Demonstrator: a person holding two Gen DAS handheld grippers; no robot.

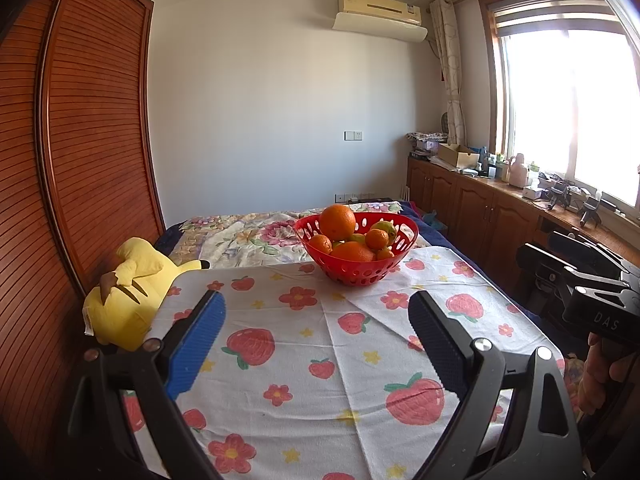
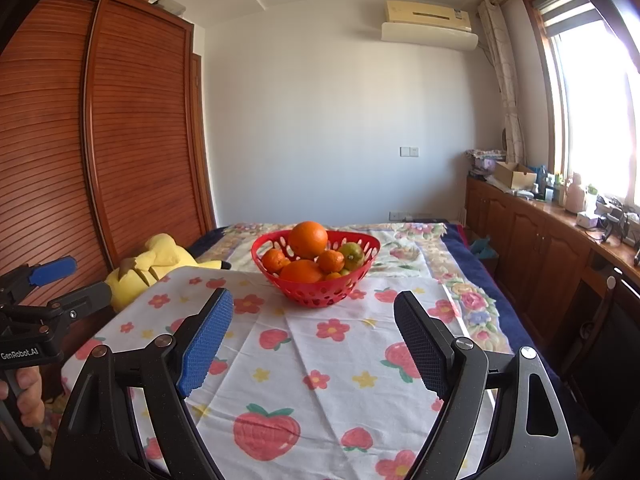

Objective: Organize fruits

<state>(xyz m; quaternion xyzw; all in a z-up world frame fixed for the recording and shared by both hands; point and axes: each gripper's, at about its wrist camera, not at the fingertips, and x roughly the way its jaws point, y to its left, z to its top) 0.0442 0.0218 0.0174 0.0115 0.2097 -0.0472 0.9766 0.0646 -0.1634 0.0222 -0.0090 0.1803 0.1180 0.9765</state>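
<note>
A red perforated basket [image 1: 376, 274] [image 2: 320, 296] stands on a white cloth [image 1: 304, 364] [image 2: 304, 360] printed with strawberries and flowers. It holds several fruits: a big orange [image 1: 337, 222] [image 2: 308, 239] on top, smaller oranges and a greenish one [image 1: 387, 229] [image 2: 353, 255]. My left gripper [image 1: 316, 308] hovers open over the cloth, short of the basket, with nothing between its fingers. My right gripper [image 2: 314, 310] is likewise open and holds nothing. Each gripper shows at the edge of the other's view, the right gripper [image 1: 584, 280] and the left gripper [image 2: 60, 280], held by a hand.
A yellow plush toy [image 1: 128, 292] [image 2: 156, 266] lies at the cloth's left edge against a slatted wooden wardrobe [image 1: 80, 160] [image 2: 120, 140]. Beyond the basket is a floral bedspread [image 1: 248, 236] [image 2: 408, 248]. A cluttered wooden cabinet [image 1: 480, 208] [image 2: 540, 248] runs along the right under the window.
</note>
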